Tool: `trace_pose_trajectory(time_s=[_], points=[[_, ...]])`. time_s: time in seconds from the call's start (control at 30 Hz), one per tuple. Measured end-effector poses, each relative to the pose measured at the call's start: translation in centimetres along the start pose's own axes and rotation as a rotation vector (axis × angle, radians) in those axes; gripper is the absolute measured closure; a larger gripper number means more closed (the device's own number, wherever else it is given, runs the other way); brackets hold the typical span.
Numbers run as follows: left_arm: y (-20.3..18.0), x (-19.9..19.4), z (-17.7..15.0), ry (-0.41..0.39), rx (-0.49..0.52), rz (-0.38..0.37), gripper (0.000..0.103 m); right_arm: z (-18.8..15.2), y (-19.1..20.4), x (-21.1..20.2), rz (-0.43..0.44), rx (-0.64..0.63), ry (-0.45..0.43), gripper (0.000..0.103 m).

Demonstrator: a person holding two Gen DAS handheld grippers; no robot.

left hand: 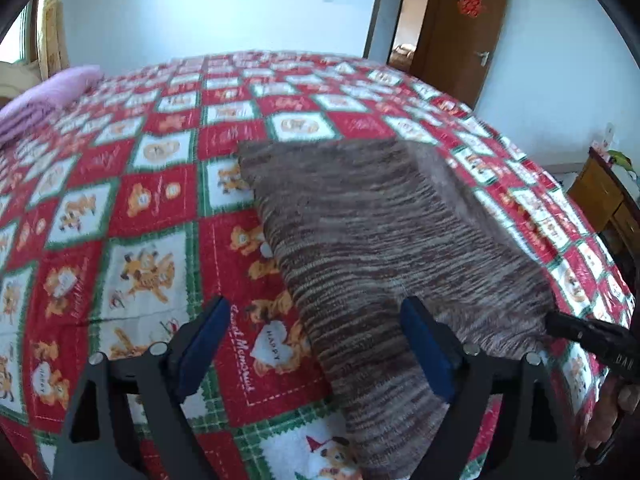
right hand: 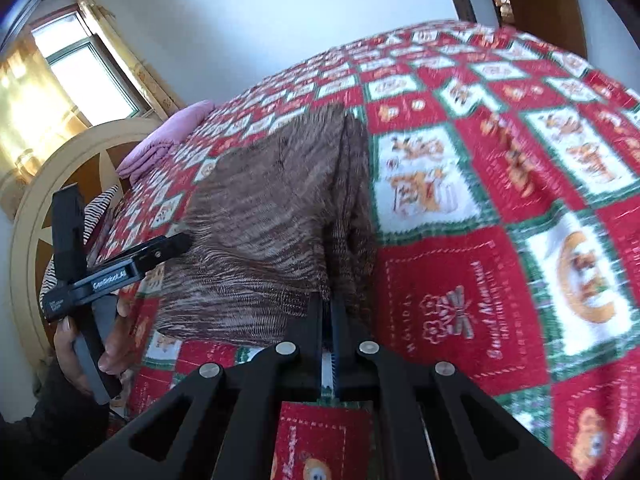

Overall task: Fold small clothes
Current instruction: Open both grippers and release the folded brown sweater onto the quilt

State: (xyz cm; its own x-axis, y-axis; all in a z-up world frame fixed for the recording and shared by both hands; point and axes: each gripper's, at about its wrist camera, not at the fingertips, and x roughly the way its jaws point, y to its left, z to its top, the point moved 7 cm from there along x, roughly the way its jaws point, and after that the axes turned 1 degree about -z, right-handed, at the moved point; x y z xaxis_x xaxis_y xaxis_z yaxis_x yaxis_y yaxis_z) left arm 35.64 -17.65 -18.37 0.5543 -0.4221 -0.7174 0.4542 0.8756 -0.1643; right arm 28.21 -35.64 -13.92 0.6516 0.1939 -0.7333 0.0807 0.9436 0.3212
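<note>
A brown striped knit garment [left hand: 380, 232] lies flat on the red, green and white quilt [left hand: 152, 208] of a bed. My left gripper [left hand: 318, 344] is open wide over the garment's near left edge. Its blue right pad [left hand: 428, 352] is above the knit and its left pad [left hand: 208, 340] above the quilt; nothing is pressed between them. In the right wrist view my right gripper [right hand: 330, 304] is shut on the near edge of the garment [right hand: 272, 208], beside a raised fold. The left gripper [right hand: 128, 216], held by a hand [right hand: 108, 344], reaches the garment's left edge.
A folded pink blanket [left hand: 44, 100] lies at the far left of the bed. A round headboard [right hand: 36, 200] and a window [right hand: 88, 72] are behind it. A brown door [left hand: 460, 32] stands open at the back, and a wooden cabinet [left hand: 604, 196] stands to the right of the bed.
</note>
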Motion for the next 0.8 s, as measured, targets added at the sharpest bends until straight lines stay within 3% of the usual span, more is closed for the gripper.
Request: trace_pose_trajectory(time_s=[0.07, 0.13, 0.2, 0.23, 0.27, 0.3, 0.33, 0.43, 0.5, 0.57, 0.73, 0.8], points=[[-0.4, -0.6, 0.1, -0.038, 0.038, 0.014, 0.000, -0.2, 0.3, 0.1, -0.008, -0.029, 0.040, 0.100], [-0.4, -0.3, 0.0, -0.046, 0.062, 0.032, 0.000, 0.0, 0.7, 0.0, -0.040, -0.080, 0.045, 0.099], [-0.6, 0.7, -0.5, -0.014, 0.081, 0.036, 0.000, 1.0, 0.8, -0.2, -0.090, -0.101, 0.025, 0.091], [-0.5, 1.0, -0.8, -0.003, 0.078, 0.029, 0.000, 1.9, 0.7, -0.4, -0.122, -0.105, 0.007, 0.069], [-0.6, 1.2, -1.1, 0.006, 0.073, 0.019, 0.000, 2.6, 0.8, -0.6, -0.131, -0.104, -0.018, 0.039], [-0.6, 1.4, -1.4, 0.014, 0.073, 0.014, 0.000, 3.7, 1.2, -0.8, -0.119, -0.101, -0.055, 0.031], [-0.7, 1.4, -1.5, 0.014, 0.079, 0.014, 0.000, 4.7, 1.7, -0.6, -0.105, -0.114, -0.072, 0.031], [-0.7, 1.3, -1.6, 0.002, 0.074, -0.001, 0.000, 7.6, 3.2, 2.5, -0.094, -0.138, -0.039, 0.031], [-0.6, 1.3, -1.7, 0.000, 0.055, -0.024, 0.000, 8.5, 3.4, 5.6, -0.072, -0.114, 0.038, 0.040], [-0.3, 1.1, -1.7, -0.011, 0.036, -0.042, 0.000, 8.7, 2.7, 8.3, -0.105, -0.102, 0.100, 0.099], [0.2, 0.8, -1.6, -0.022, -0.012, -0.061, 0.000, 8.8, 1.4, 6.8, -0.122, -0.115, 0.029, 0.099], [-0.1, 1.3, -1.7, 0.006, -0.010, -0.061, 0.000, 8.1, 0.1, 7.5, -0.152, -0.104, 0.055, 0.099]])
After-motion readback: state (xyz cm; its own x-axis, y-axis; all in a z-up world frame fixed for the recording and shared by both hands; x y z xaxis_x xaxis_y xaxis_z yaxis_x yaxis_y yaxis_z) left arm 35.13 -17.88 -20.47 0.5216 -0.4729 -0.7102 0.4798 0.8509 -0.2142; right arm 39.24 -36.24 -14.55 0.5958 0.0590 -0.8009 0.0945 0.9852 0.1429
